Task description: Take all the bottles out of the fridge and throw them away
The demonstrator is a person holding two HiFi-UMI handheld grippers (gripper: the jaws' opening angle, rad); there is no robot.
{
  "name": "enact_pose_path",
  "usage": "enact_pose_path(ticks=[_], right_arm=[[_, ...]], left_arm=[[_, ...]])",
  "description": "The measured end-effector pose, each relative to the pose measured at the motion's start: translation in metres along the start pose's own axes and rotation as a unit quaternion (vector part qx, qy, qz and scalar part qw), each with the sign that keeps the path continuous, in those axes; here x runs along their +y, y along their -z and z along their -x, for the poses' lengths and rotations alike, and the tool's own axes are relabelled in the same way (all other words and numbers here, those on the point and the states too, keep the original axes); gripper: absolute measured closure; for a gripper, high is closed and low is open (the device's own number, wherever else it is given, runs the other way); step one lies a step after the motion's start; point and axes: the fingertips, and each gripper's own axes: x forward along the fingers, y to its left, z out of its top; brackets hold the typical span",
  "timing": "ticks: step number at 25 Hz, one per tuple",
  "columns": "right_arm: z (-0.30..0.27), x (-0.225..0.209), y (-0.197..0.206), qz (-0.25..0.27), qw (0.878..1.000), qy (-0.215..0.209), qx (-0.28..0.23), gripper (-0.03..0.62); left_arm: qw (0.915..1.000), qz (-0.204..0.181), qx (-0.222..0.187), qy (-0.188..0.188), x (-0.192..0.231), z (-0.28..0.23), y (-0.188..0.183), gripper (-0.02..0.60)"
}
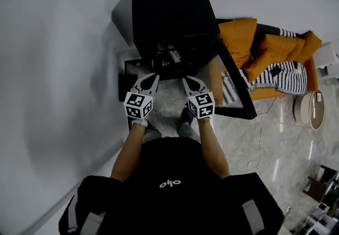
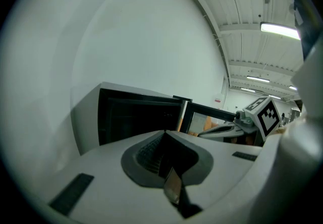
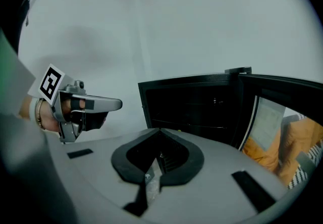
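Item: black fridge (image 1: 168,14), standing straight ahead of both claws. Its door (image 1: 235,83) is swung wide to the outer side of the right gripper (image 1: 187,79), and the door's free edge reaches back alongside that gripper's marker cube. Open room: a strip of pale stone floor (image 1: 168,99) lies between and below the two claws and runs up to the fridge's front. On the outer side of the left gripper (image 1: 152,77) a plain white wall (image 1: 53,70) closes that side, near the fridge's flank. Past the door, further right of the right gripper: an orange sofa (image 1: 241,38) with a striped blanket (image 1: 286,78), a round stool (image 1: 311,109) and a thin cable (image 1: 260,136) across the floor — all well apart from the claws. Claws: held side by side, tips angled toward each other and pointed at the fridge opening, near its front, touching nothing. Left gripper — jaws pressed together, nothing between them. Right gripper: jaws likewise pressed together and empty. Bottles (image 1: 173,57): small dim shapes on a shelf inside the opening. In the head view they sit ahead of the tips and between the lines of the two claws. Their number and kind are too small to tell.
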Motion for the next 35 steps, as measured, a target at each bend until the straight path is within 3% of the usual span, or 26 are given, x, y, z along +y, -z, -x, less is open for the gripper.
enact_pose_path(ticks=[13,20,24,25,31,35], right_arm=[[-0.073,-0.035,0.046,0.008,0.999,0.018,0.028,0.585],[-0.101,-0.055,0.065,0.005,0.999,0.04,0.027,0.585],[-0.12,-0.068,0.086,0.021,0.999,0.035,0.022,0.58],[-0.126,-0.073,0.093,0.024,0.999,0.036,0.02,0.564],[-0.187,-0.109,0.14,0.041,0.998,0.053,0.008,0.326],[-0.233,-0.128,0.177,0.052,0.997,0.06,0.017,0.259]], left_arm=[[0.9989,0.016,0.039,0.019,0.023,-0.023,0.051,0.575],[0.9989,-0.002,0.045,0.017,0.032,-0.042,0.072,0.575],[0.9995,-0.01,0.027,0.01,0.037,-0.061,0.092,0.575],[0.9997,-0.011,0.021,0.01,0.039,-0.067,0.097,0.575],[0.9995,-0.029,-0.009,0.011,0.058,-0.109,0.138,0.575],[0.9989,-0.039,-0.019,0.017,0.07,-0.131,0.173,0.575]])
